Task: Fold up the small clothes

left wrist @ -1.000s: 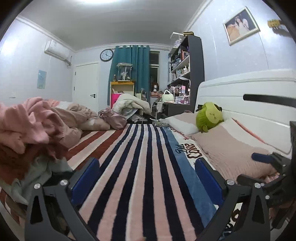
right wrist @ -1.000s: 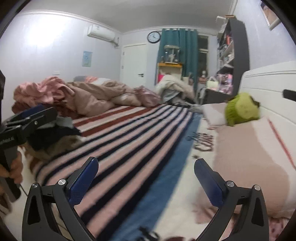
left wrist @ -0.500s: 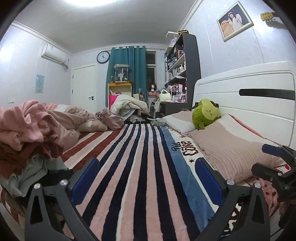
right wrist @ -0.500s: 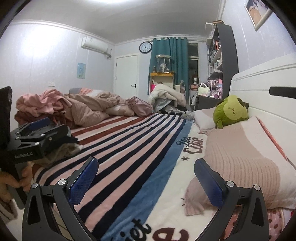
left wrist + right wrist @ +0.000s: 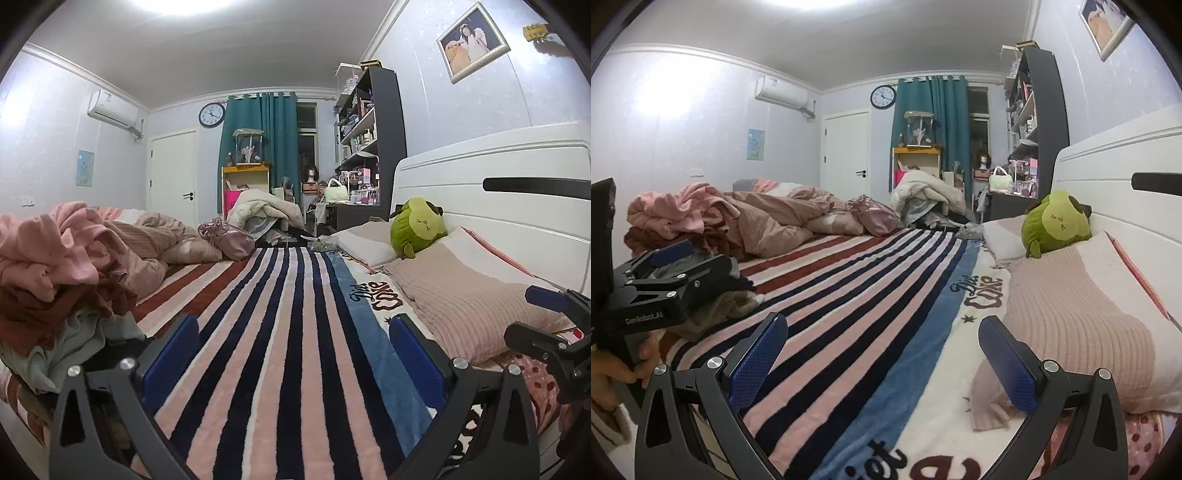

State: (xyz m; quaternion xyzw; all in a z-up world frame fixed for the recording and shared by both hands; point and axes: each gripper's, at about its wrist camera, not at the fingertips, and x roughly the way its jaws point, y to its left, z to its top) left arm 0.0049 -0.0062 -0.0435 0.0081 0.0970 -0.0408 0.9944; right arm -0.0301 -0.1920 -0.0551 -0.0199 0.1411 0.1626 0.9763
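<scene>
A heap of crumpled clothes (image 5: pixel 55 280), pink, dark red and pale green, lies on the left side of the bed; it also shows in the right wrist view (image 5: pixel 687 221). My left gripper (image 5: pixel 291 354) is open and empty, low over the striped blanket (image 5: pixel 295 314), with the heap just to its left. My right gripper (image 5: pixel 882 354) is open and empty over the blanket's blue band (image 5: pixel 923 325). The left gripper also shows in the right wrist view (image 5: pixel 665 280), beside the heap. The right gripper's fingers (image 5: pixel 546 321) show at the right edge of the left wrist view.
A pink ribbed pillow (image 5: pixel 1078 317) and a green plush toy (image 5: pixel 1052 225) lie along the white headboard (image 5: pixel 498 195) on the right. A beige duvet (image 5: pixel 775 218) is bunched at the far left. A dark shelf unit (image 5: pixel 369 147) and teal curtain (image 5: pixel 258 147) stand beyond the bed.
Both views have tilted up and steadied, showing more wall and ceiling. The right gripper has shifted left, away from the pillow side. Both grippers stay open.
</scene>
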